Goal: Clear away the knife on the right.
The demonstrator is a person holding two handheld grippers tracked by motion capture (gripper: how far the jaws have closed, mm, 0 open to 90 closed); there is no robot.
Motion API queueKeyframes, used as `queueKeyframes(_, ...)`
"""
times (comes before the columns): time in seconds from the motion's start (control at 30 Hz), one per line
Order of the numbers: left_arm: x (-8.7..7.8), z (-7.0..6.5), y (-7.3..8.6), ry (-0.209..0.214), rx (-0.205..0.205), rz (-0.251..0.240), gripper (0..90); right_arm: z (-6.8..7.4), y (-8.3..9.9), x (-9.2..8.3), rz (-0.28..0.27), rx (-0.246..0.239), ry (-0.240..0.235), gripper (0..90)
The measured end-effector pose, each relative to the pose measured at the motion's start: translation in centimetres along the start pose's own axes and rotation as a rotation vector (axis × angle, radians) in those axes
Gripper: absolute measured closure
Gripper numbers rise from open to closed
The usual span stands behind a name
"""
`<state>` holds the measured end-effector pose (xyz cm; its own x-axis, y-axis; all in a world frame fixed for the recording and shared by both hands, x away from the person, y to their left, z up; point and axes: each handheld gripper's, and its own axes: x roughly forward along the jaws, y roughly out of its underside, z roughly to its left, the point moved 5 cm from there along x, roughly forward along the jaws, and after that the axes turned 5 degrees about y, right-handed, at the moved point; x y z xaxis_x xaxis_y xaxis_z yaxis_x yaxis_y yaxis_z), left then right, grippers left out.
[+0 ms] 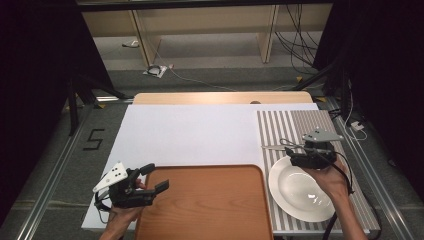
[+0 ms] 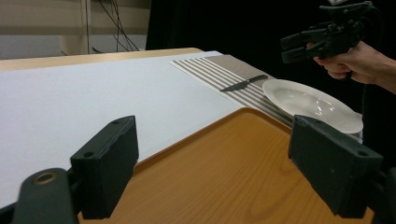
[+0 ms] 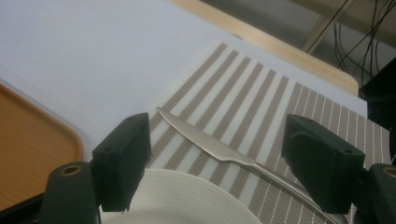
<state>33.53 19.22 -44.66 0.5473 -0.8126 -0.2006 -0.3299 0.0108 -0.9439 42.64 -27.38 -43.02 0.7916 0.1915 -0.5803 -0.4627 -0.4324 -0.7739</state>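
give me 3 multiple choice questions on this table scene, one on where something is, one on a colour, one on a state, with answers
1. Where does the knife lie?
A. on the striped placemat, beyond the plate
B. in the tray
C. on the plate

2. What colour is the plate?
A. blue
B. white
C. black

3. How is the right gripper?
A. shut on the knife
B. shut on the plate's rim
C. open, holding nothing

Answers:
1 A, the right gripper view shows the knife flat on the stripes past the plate's rim.
2 B, it is plain white in the high view.
3 C, its jaws stand wide apart above the knife, with nothing between them.
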Motion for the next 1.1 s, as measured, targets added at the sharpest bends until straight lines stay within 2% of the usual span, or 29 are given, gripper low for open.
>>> queueKeyframes(0.17,0.1,0.0,0.1,-0.001,-0.001,0.005,16.0,-1.3,-0.5,1.3,0.088,-0.021,-0.007,25.2)
queueKeyframes(0.2,0.1,0.1,0.1,-0.003,-0.002,0.007,16.0,-1.9,-0.7,2.0,0.14,-0.022,-0.012,25.3)
queueKeyframes(0.27,0.0,0.1,0.0,-0.001,-0.002,0.005,16.0,-2.1,-0.7,2.2,0.156,-0.027,-0.004,25.5)
queueKeyframes(0.5,0.1,0.1,0.0,0.0,-0.002,0.003,16.0,-3.2,-0.6,4.6,0.307,-0.069,-0.011,26.1)
queueKeyframes(0.67,0.0,0.1,0.0,0.001,-0.001,0.0,16.1,-4.1,-0.1,6.2,0.416,-0.068,-0.012,27.7)
queueKeyframes(0.8,0.0,0.0,0.0,0.002,0.0,0.0,16.0,-4.7,0.4,7.3,0.466,-0.068,-0.021,28.7)
queueKeyframes(0.93,0.0,0.1,0.0,0.003,-0.005,0.001,16.0,-5.3,0.9,8.2,0.526,-0.09,-0.011,28.7)
queueKeyframes(1.1,0.0,0.1,0.0,0.003,-0.006,-0.001,16.0,-5.8,1.3,9.1,0.571,-0.114,-0.01,30.0)
